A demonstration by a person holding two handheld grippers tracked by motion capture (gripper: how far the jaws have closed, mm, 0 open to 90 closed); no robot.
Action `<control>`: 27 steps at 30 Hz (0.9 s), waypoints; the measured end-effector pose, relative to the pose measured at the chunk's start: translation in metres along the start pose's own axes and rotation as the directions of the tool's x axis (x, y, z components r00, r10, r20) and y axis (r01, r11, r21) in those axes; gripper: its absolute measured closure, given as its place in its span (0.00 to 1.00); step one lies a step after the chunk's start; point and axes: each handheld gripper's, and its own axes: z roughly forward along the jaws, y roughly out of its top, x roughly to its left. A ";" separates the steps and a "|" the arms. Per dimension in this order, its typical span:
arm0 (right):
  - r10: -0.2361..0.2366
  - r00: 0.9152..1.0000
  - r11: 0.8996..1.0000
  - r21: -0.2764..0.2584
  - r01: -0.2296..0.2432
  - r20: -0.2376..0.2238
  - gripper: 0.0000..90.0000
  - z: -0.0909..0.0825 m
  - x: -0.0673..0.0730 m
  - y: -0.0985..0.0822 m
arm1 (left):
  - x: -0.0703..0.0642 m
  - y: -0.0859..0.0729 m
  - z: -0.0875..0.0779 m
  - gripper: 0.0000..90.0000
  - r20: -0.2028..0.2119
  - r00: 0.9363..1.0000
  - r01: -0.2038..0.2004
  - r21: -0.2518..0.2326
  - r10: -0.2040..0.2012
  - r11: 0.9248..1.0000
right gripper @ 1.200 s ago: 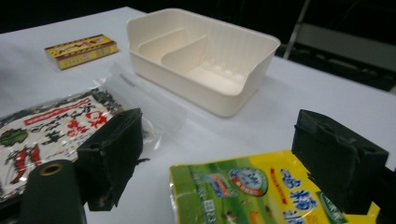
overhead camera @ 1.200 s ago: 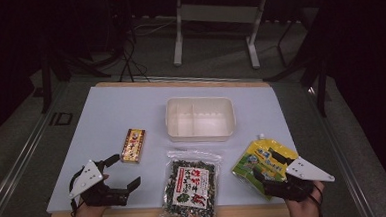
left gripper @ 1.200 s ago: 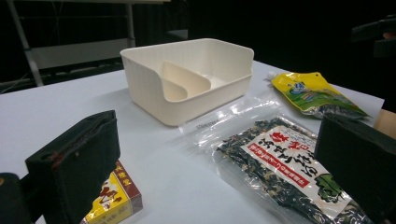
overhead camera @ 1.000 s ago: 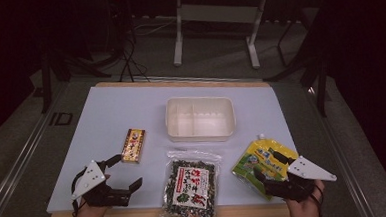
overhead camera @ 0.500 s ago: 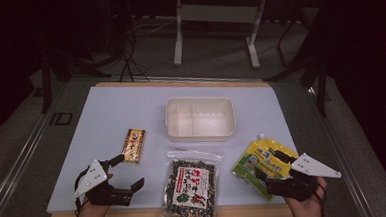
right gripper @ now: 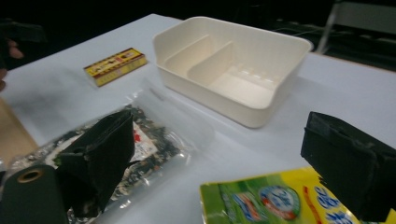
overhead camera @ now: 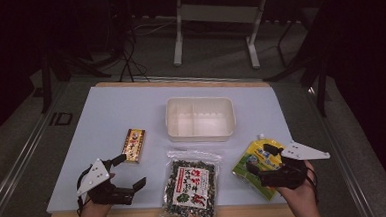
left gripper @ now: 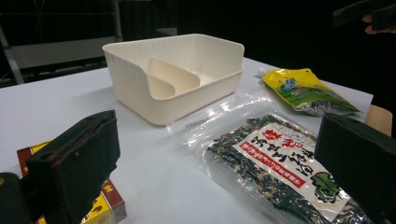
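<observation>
High view showed the white surface, its near corners cut off by the frame. A cream divided tray sat mid-surface; nearer lay a clear seaweed packet — its print too small to read — a yellow-green pouch partly hidden under the right hand-held gripper, and a small red-yellow box. Left hand-held gripper sat released beside the box; the right likewise gaped, over the pouch.

Packet before bin, between box and pouch
</observation>
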 end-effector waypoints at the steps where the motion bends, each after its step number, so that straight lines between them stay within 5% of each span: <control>1: 0.000 1.000 1.000 0.000 0.000 0.000 0.10 0.000 0.000 0.000 | 0.000 0.000 0.000 0.01 0.001 1.000 0.001 0.000 -0.001 1.000; 4: -0.013 0.998 0.999 0.040 0.016 -0.061 0.14 0.016 0.003 0.004 | 0.000 0.000 0.001 0.01 0.004 1.000 0.006 -0.003 -0.006 1.000; 12: -0.031 0.992 0.993 0.112 0.045 -0.124 0.23 0.053 0.006 0.005 | 0.001 0.000 0.000 0.01 0.005 1.000 0.013 0.002 -0.013 1.000; 18: -0.001 0.988 0.985 0.170 0.027 -0.154 0.26 0.080 -0.002 0.003 | 0.001 -0.001 0.000 0.01 0.007 1.000 0.011 0.006 -0.011 1.000; 27: 0.000 0.990 0.966 0.255 0.035 -0.139 0.31 0.110 -0.018 -0.004 | 0.001 -0.001 0.001 0.01 0.010 1.000 0.010 0.012 -0.010 1.000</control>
